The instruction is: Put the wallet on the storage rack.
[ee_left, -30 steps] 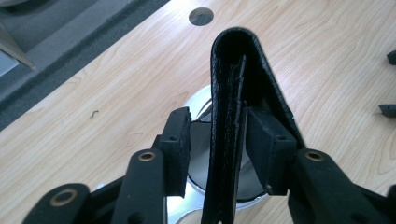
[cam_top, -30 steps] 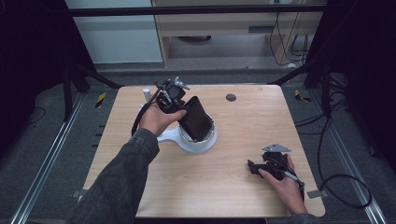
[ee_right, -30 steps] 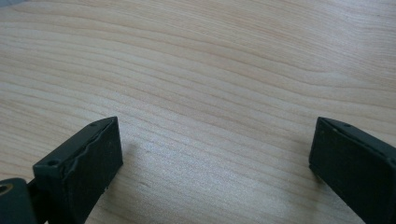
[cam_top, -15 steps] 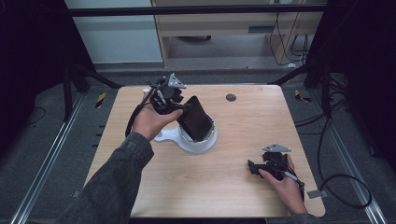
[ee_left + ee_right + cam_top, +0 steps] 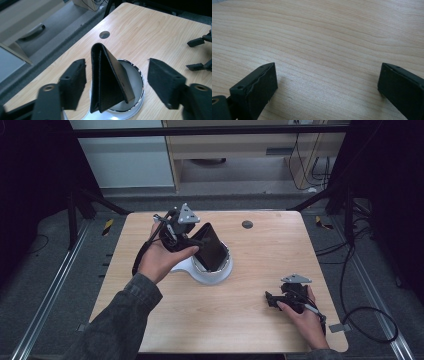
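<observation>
The worktop [image 5: 210, 320] is a pale wood-grain board with rounded corners, bare over most of its face. A small dark round hole [image 5: 247, 224] sits near its far edge. It stands on a grey floor [image 5: 45, 270], with metal rails [image 5: 47, 295] running along both sides and black cables [image 5: 360, 315] looping at the right. Beyond the far edge stands a light cabinet [image 5: 240, 150], with a white panel [image 5: 130, 160] to its left; the room's sides are dark.

Left of centre on the worktop lies a white dish [image 5: 210, 270] with a shiny rim. A black wallet [image 5: 107, 80], folded, stands upright in it like a tent, fold uppermost.

The left gripper [image 5: 116, 82] is spread, one jaw on each side of the wallet, neither touching it. The left hand [image 5: 162, 257] holds it just beside the dish.

The right gripper [image 5: 324, 85] is also spread wide, with only bare wood between its jaws. The right hand [image 5: 300, 312] holds it low near the worktop's near right corner, well apart from the dish.
</observation>
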Demonstrator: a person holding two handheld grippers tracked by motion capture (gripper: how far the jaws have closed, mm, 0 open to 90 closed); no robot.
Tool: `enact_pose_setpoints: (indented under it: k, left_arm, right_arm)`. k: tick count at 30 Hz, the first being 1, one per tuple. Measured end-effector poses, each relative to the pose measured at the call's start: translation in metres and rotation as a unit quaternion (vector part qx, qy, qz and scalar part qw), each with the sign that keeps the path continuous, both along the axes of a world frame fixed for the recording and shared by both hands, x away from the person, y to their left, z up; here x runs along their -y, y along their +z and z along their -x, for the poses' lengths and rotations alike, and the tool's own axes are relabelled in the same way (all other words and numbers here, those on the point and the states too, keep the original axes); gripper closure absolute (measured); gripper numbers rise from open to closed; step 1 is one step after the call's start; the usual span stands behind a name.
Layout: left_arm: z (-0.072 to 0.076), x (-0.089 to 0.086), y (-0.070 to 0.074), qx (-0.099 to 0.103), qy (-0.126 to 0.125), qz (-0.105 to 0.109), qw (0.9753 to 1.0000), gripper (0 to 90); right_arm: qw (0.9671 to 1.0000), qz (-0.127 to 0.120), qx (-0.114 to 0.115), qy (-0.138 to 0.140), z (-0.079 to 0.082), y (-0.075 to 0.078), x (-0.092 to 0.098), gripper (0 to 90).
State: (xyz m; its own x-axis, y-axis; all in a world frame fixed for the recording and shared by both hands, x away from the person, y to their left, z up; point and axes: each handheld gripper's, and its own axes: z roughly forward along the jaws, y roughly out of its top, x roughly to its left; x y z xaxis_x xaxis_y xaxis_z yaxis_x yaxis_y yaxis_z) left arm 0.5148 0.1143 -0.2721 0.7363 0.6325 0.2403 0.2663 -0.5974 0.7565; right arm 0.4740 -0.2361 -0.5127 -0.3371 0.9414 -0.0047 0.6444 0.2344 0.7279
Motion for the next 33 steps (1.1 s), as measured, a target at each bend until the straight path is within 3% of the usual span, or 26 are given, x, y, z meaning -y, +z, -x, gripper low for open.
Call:
enact_pose_setpoints:
  k: [10, 19, 22, 33]
  left_arm:
    - [0.013, -0.002, -0.009, -0.006, -0.005, 0.004, 1.0000, 13.2]
    - [0.024, -0.005, -0.023, -0.006, -0.007, 0.014, 0.9999, 10.0]
    - [0.029, -0.006, -0.028, -0.002, -0.008, 0.008, 0.9999, 9.8]
    - [0.050, -0.013, -0.045, 0.003, -0.009, 0.025, 0.9996, 7.0]
  right_arm:
    - [1.0000, -0.002, -0.001, 0.000, 0.000, 0.000, 0.000, 2.8]
    - [1.0000, -0.001, -0.001, 0.000, 0.000, 0.000, 0.000, 2.8]
    - [1.0000, -0.001, -0.001, -0.001, 0.000, 0.000, 0.000, 2.7]
    - [1.0000, -0.001, 0.000, 0.000, 0.001, 0.000, 0.000, 2.7]
